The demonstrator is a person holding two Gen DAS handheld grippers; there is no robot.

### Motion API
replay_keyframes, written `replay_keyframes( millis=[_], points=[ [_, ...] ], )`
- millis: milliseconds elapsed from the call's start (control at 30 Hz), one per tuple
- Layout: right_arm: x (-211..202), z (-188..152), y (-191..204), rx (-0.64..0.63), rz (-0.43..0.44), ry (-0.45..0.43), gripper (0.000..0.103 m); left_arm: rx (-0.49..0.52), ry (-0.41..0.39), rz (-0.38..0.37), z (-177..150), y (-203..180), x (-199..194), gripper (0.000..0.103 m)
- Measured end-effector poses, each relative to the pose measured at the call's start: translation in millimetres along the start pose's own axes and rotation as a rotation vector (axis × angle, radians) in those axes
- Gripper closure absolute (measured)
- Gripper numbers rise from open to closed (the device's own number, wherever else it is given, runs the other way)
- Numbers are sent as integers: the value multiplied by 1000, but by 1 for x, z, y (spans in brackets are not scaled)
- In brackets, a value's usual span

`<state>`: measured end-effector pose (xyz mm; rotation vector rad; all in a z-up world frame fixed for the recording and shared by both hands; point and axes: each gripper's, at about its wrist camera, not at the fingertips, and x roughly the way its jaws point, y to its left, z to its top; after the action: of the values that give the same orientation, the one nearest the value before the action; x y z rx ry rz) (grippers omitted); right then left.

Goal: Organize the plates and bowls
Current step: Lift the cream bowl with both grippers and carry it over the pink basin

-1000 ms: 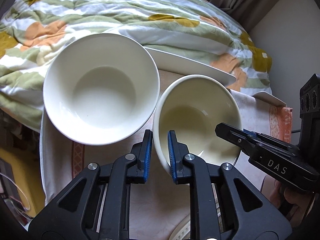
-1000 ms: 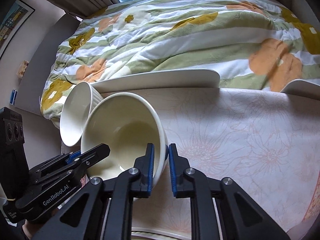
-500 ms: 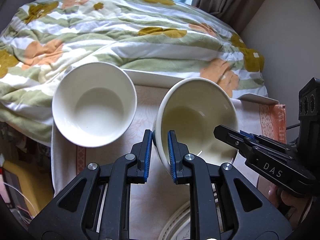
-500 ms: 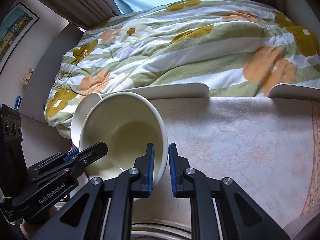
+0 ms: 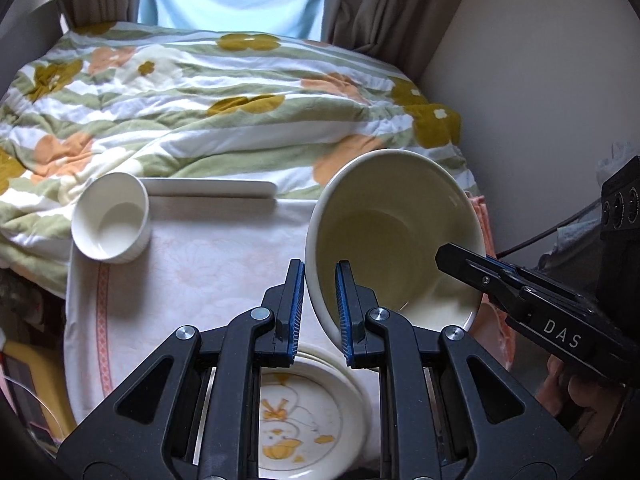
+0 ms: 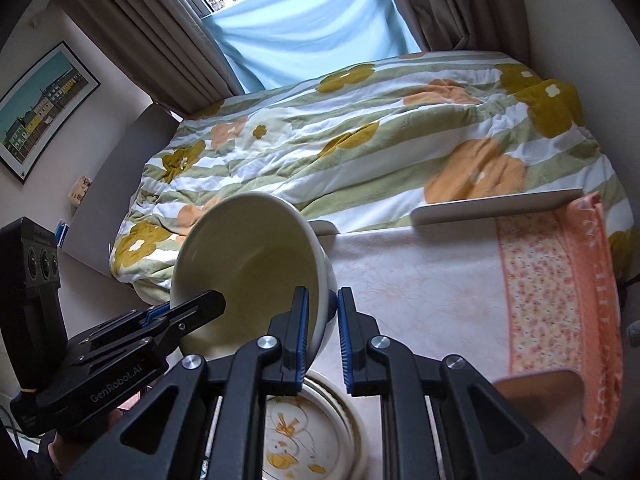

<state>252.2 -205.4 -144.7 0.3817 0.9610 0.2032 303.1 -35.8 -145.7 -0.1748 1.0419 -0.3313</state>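
We log the floral duvet (image 5: 240, 112) on the bed beyond the counter (image 5: 208, 264); more of it and of the curtains shows than a second ago, both cameras having risen and drawn back.

The cream bowl (image 5: 394, 236) is held clear above the counter, tilted with its mouth toward the cameras. It sat lower and closer to the cloth a second ago.

Left claw (image 5: 320, 304): nearly closed, pads pinching the bowl's near-left rim. Right claw (image 6: 322, 328): nearly closed, pads clamped on the opposite rim. Both grips match the earlier frames.

The duck-print plate (image 5: 304, 420), top of a small stack, lies on the counter directly beneath the claws; it was barely in view before.

The long white plate (image 5: 208, 189) lies along the counter's far edge.

The white bowl (image 5: 111, 222) stands at the counter's far left corner, now well apart from the cream bowl; earlier it was just beside it.
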Motion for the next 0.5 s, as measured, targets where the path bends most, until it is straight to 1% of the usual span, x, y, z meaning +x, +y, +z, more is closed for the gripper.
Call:
replay_keyframes(
  millis=[133, 267, 400, 500],
  points=[
    [-42, -17, -35, 7, -29, -34, 90, 40, 4, -27, -21, -57, 1, 89],
    [-72, -39, -76, 25, -64, -39, 90, 67, 35, -51, -47, -104, 14, 89],
    [-83, -61, -107, 54, -98, -22, 90, 66, 111, -91, -75, -133, 38, 89],
    [-81, -79, -130, 102, -116, 5, 90, 98, 176, -84, -93, -148, 59, 89]
  ],
)
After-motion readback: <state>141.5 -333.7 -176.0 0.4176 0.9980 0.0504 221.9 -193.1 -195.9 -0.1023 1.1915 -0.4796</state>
